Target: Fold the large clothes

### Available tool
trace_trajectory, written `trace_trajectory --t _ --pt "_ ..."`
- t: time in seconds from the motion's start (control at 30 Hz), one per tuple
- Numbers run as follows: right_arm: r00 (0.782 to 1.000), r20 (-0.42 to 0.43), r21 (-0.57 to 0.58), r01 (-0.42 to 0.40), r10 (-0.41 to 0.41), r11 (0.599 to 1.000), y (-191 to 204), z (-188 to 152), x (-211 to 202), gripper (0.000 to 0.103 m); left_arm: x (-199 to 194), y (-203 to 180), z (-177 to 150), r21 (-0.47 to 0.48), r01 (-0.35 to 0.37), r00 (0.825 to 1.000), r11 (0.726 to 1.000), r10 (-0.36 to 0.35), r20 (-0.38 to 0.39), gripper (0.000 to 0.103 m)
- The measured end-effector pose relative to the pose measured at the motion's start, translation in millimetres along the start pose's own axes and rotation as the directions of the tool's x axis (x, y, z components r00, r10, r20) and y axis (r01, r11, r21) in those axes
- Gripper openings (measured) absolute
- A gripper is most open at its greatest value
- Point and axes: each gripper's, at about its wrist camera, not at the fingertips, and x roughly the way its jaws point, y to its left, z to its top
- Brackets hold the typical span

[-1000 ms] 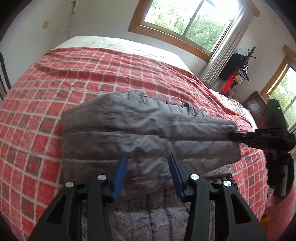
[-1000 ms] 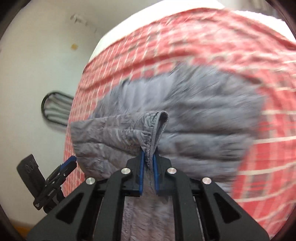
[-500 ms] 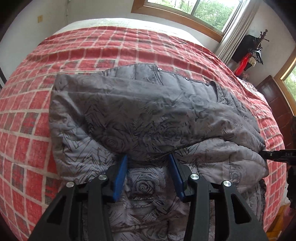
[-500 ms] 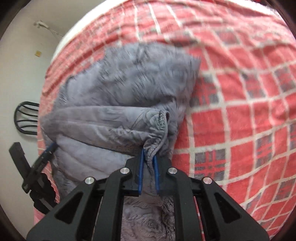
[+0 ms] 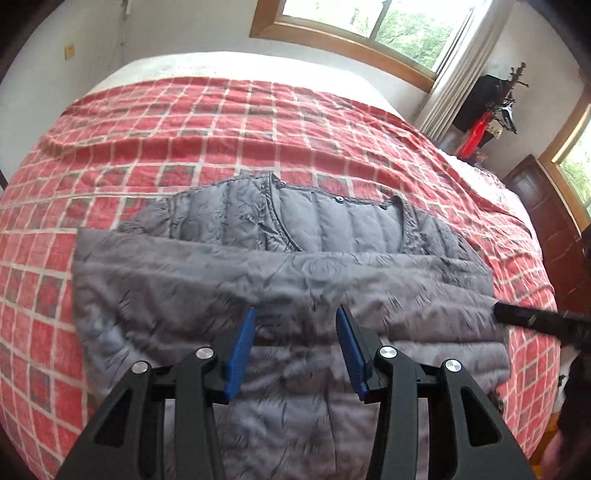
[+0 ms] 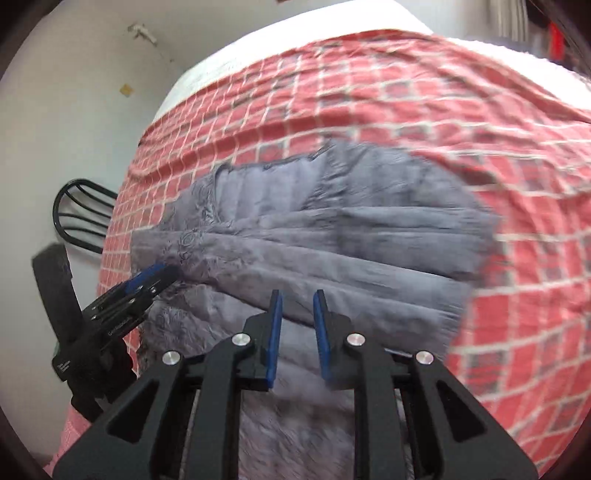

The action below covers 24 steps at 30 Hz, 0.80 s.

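A grey quilted jacket lies flat on the red checked bedspread, collar towards the far side. One sleeve is folded across its body. My left gripper hovers over the jacket's lower middle, open, with nothing pinched between its blue pads. My right gripper hangs over the folded sleeve; its jaws are opening and the cloth lies below them, not between them. The right gripper's tip shows at the jacket's right edge, and the left gripper shows at its left side.
The bed fills both views, with a white strip at its far end. A window, curtain and coat stand are at the back right. A dark wooden cabinet stands right of the bed, a black chair left.
My right gripper was shut on the sleeve cuff and has let it go; the sleeve now lies flat across the jacket. Both grippers have pulled back from the cloth.
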Motion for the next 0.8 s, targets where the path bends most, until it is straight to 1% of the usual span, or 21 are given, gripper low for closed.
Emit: trace_trajectory --t 0.03,0.07,0.1,0.13,0.2,0.23,0.3,0.33,0.37,0.43,0.47,0.5,0.57,0.63,0.7,0.77,0.8 --pt "1.0 -0.018 0.007 0.009 -0.009 1.0 1.5 3.2 12.1 0.018 5.8 0.7 1.8 -0.006 -0.009 1.0 1.0 0.009 -0.011 0.046" --pt "0.998 -0.049 0.023 0.045 -0.044 0.999 -1.5 5.4 27.5 0.014 12.1 2.5 2.8 -0.012 -0.011 1.0 1.0 0.011 -0.026 0.046" --pt "0.995 -0.076 0.039 0.062 -0.059 0.997 -5.0 6.1 38.9 0.013 18.5 4.4 3.1 -0.016 -0.012 0.999 1.0 0.011 -0.049 0.046" --pt "0.995 -0.093 0.062 0.053 -0.047 0.997 -10.3 7.4 48.0 0.013 26.3 5.9 2.9 -0.013 -0.011 0.997 1.0 0.01 -0.077 0.046" --pt "0.994 -0.111 0.119 0.028 -0.015 0.992 -22.1 10.5 61.1 0.009 34.4 7.9 1.9 -0.004 -0.005 0.996 1.0 0.004 -0.092 0.046" --pt "0.993 -0.115 0.128 0.017 -0.002 0.992 -25.8 11.6 62.8 0.009 37.4 9.1 2.1 -0.006 -0.001 0.995 1.0 0.0 -0.102 0.046" --pt "0.993 -0.115 0.119 0.008 0.006 0.993 -26.1 10.6 58.2 0.009 37.4 9.5 4.0 -0.005 -0.001 0.994 1.0 0.001 -0.113 0.045" --pt "0.994 -0.111 0.114 0.007 0.006 0.994 -24.2 9.5 53.3 0.012 32.3 8.6 4.8 -0.007 -0.008 0.993 1.0 0.007 -0.115 0.045" --pt "0.995 -0.099 0.107 0.007 0.003 0.994 -21.5 7.8 46.7 0.015 26.0 8.1 4.6 -0.017 -0.014 0.994 1.0 0.012 -0.107 0.045" --pt "0.999 -0.052 0.065 -0.003 0.006 0.998 -10.2 0.5 22.7 0.018 5.4 4.5 0.5 -0.038 0.013 0.997 0.999 -0.016 -0.075 0.045" --pt "0.999 -0.039 0.038 -0.014 0.016 0.999 -2.1 -5.4 13.4 0.018 -4.1 0.7 -3.0 -0.033 0.024 0.998 0.999 -0.026 -0.06 0.045" --pt "0.999 -0.035 0.015 -0.02 0.02 1.0 4.9 -10.1 8.5 0.018 -14.7 -5.3 -8.8 -0.016 0.021 0.999 1.0 -0.022 -0.045 0.045" --pt "0.999 -0.047 -0.027 -0.011 0.01 1.0 16.9 -22.4 3.0 0.018 -26.0 -18.3 -21.8 0.027 -0.001 0.999 1.0 0.002 -0.038 0.045" --pt "0.998 -0.062 -0.06 -0.012 0.008 0.998 27.1 -35.4 3.1 0.018 -27.1 -27.2 -34.9 0.052 -0.016 0.998 0.999 0.018 -0.057 0.045" --pt "0.997 -0.077 -0.07 0.006 -0.012 0.998 29.7 -45.1 7.9 0.018 -18.2 -30.8 -47.9 0.067 -0.033 0.995 0.997 0.039 -0.088 0.045" --pt "0.993 -0.101 -0.071 0.057 -0.064 0.996 27.1 -51.3 21.1 0.019 -7.5 -29.9 -53.3 0.072 -0.068 0.991 0.995 0.076 -0.109 0.045" --pt "0.99 -0.117 -0.069 0.072 -0.08 0.995 25.9 -53.2 28.0 0.019 -0.8 -26.7 -56.0 0.061 -0.068 0.989 0.996 0.075 -0.125 0.046"
